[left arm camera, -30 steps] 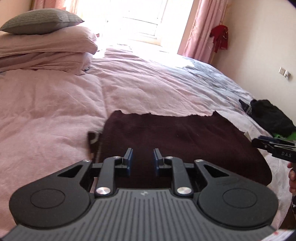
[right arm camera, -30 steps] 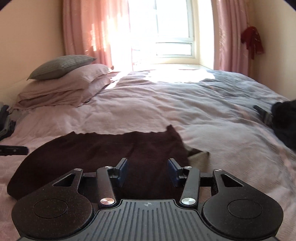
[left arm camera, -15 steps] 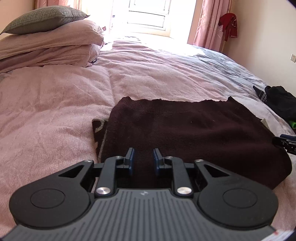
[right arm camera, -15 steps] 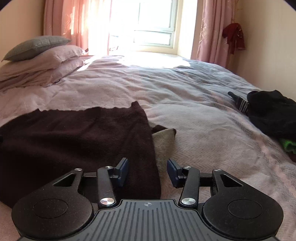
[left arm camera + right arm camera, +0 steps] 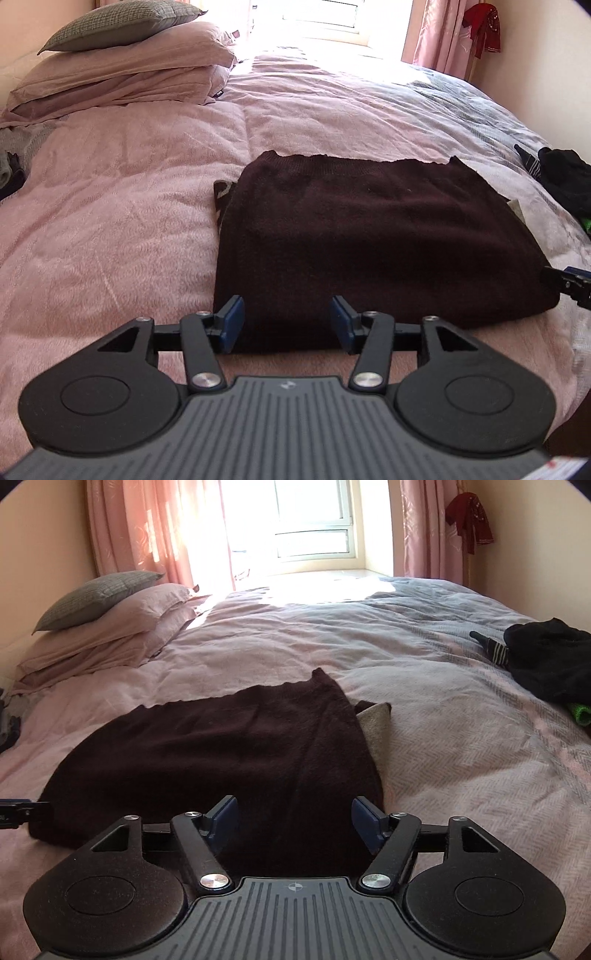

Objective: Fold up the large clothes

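The dark brown sweater (image 5: 373, 236) lies folded flat on the pink bed (image 5: 110, 229), near its front edge. The left gripper (image 5: 287, 323) hangs over the sweater's near left corner, jaws spreading with nothing pinched; the right gripper (image 5: 293, 821) hangs over its near right corner, jaws likewise spreading wide and bare. Only the left view shows a patterned scrap poking out at the sweater's left edge; only the right view clearly shows a beige flap (image 5: 375, 723) beside its right edge. Beyond the sweater's ragged far edge lies open bedding up to the pillows (image 5: 110, 627); black clothes (image 5: 546, 661) sit well right.
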Demonstrator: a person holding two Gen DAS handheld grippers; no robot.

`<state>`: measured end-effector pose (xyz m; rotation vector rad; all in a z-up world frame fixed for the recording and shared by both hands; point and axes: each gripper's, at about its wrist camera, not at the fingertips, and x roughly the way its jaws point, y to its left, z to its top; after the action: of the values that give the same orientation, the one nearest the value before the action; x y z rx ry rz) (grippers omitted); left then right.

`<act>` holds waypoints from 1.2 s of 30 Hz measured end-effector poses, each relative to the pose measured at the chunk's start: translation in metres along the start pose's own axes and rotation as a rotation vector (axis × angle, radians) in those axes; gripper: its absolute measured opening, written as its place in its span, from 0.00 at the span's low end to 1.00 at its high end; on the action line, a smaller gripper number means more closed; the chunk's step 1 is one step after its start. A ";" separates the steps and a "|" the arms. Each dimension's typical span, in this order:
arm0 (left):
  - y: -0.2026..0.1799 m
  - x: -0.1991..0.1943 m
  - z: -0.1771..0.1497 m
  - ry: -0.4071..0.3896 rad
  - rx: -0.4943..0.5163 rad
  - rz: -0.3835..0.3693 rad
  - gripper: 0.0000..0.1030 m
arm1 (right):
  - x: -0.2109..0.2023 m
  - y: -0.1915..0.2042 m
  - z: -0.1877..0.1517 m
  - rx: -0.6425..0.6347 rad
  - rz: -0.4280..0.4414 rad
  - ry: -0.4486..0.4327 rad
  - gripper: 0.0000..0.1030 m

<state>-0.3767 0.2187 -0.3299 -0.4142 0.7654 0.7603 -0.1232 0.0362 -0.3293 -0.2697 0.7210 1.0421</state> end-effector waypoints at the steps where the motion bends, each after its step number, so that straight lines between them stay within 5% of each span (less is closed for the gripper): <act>1: -0.002 -0.005 -0.004 0.003 0.001 -0.001 0.47 | -0.004 0.003 -0.005 0.000 0.005 0.009 0.64; 7: -0.003 -0.024 -0.014 -0.005 0.005 -0.009 0.47 | -0.013 0.004 -0.022 0.008 0.013 0.048 0.65; 14: 0.002 -0.026 0.000 -0.071 0.006 -0.064 0.47 | -0.008 -0.030 -0.001 0.091 0.007 -0.006 0.65; 21: -0.027 0.018 0.041 -0.112 0.061 -0.251 0.38 | 0.045 -0.112 0.015 0.468 0.125 0.010 0.69; 26: -0.051 0.080 0.054 -0.052 0.150 -0.211 0.34 | 0.078 -0.136 0.011 0.620 0.255 0.030 0.71; 28: -0.050 0.104 0.051 0.004 0.124 -0.219 0.33 | 0.094 -0.142 0.007 0.656 0.284 0.051 0.71; 32: -0.040 0.110 0.047 -0.010 0.097 -0.264 0.34 | 0.111 -0.156 0.006 0.729 0.393 0.028 0.70; 36: -0.020 0.103 0.053 -0.007 0.021 -0.316 0.33 | 0.116 -0.152 0.023 0.670 0.389 0.094 0.26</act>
<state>-0.2874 0.2837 -0.3704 -0.4997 0.6804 0.4569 0.0515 0.0523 -0.4076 0.4183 1.1925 1.0918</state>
